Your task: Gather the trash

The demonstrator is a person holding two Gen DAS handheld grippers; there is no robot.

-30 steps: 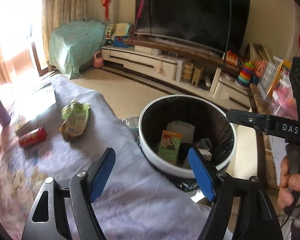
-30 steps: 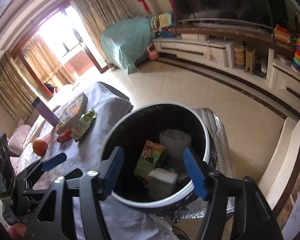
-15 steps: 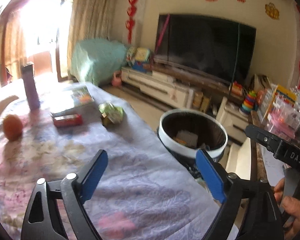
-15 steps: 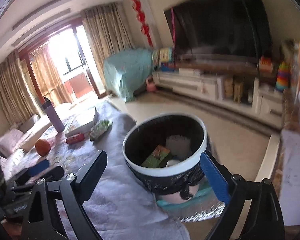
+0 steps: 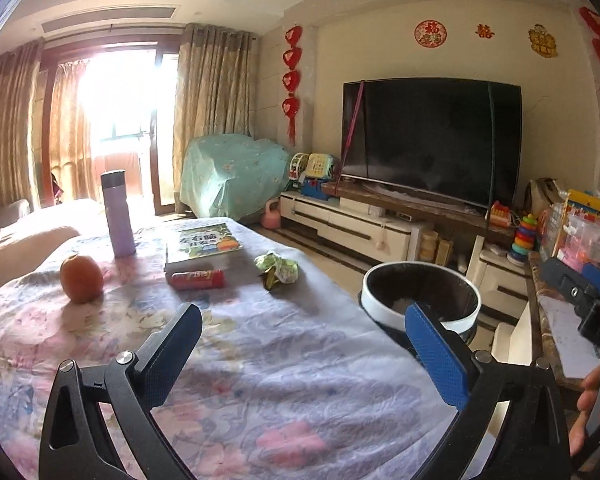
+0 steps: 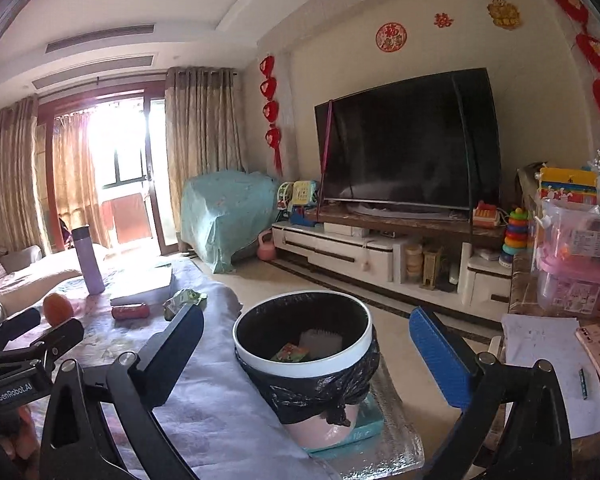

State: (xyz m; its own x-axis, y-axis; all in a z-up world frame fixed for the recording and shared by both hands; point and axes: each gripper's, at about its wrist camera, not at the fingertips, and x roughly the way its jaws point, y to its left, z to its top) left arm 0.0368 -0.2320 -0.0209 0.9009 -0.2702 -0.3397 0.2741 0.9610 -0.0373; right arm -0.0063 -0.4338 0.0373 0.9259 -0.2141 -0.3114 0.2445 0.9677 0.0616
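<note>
The table (image 5: 300, 360) has a flowery cloth; the bin (image 6: 302, 344) stands just beside its edge (some trash inside); a green wrapper (image 5: 277, 269) and red packet (image 5: 198, 279) lie on the cloth; the left gripper (image 5: 302, 334) and right gripper (image 6: 306, 334) are opening wide, nothing between them.

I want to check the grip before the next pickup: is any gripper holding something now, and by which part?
Nothing is held. The left gripper and right gripper both have jaws opening wide, with nothing between them. The crumpled green wrapper lies untouched on the table.
</note>
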